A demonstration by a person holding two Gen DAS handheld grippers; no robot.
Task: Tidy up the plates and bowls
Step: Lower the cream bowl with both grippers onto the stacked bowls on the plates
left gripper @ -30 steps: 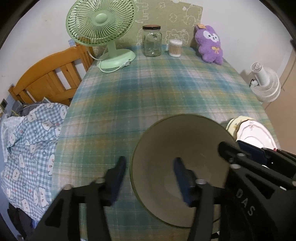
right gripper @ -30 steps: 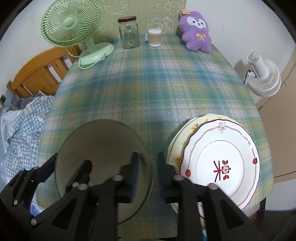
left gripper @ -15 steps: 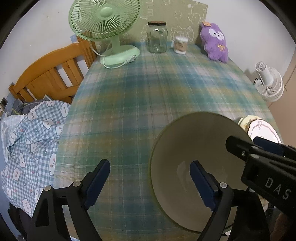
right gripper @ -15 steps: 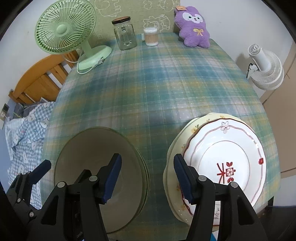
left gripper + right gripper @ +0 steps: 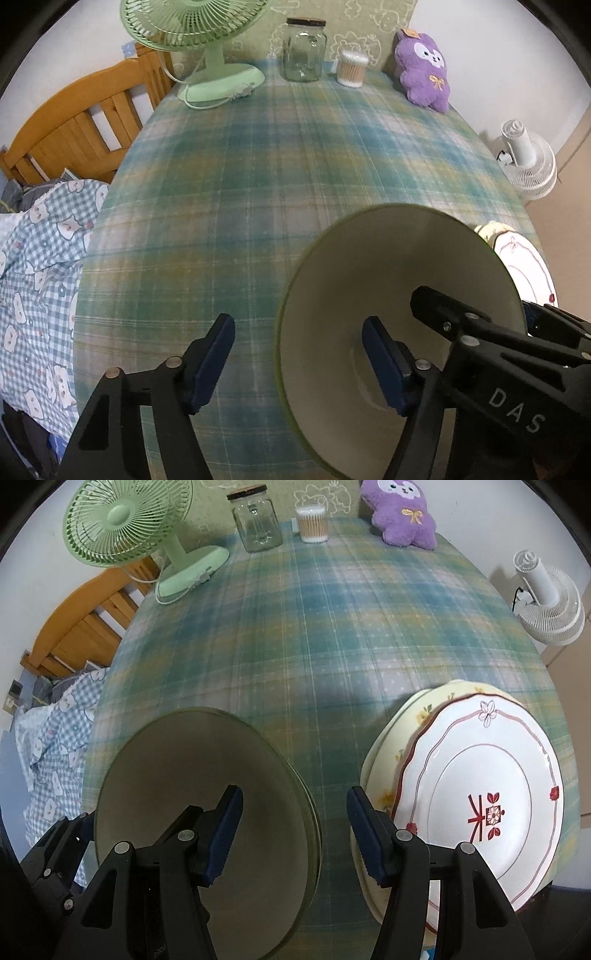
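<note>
Both point steeply downward: the left gripper (image 5: 297,363) is closing (pads clear), the right gripper (image 5: 293,836) stands apart.

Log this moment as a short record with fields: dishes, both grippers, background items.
bowl: green-rimmed bowl on the plaid tablecloth
plates: stack right of the bowl, red-patterned white plate on top
left gripper: jaws closing, straddling the bowl's left rim, pads not touching
right gripper: open, straddling the bowl's right rim
far edge: green fan, glass jar, cotton swabs, purple plush
</note>
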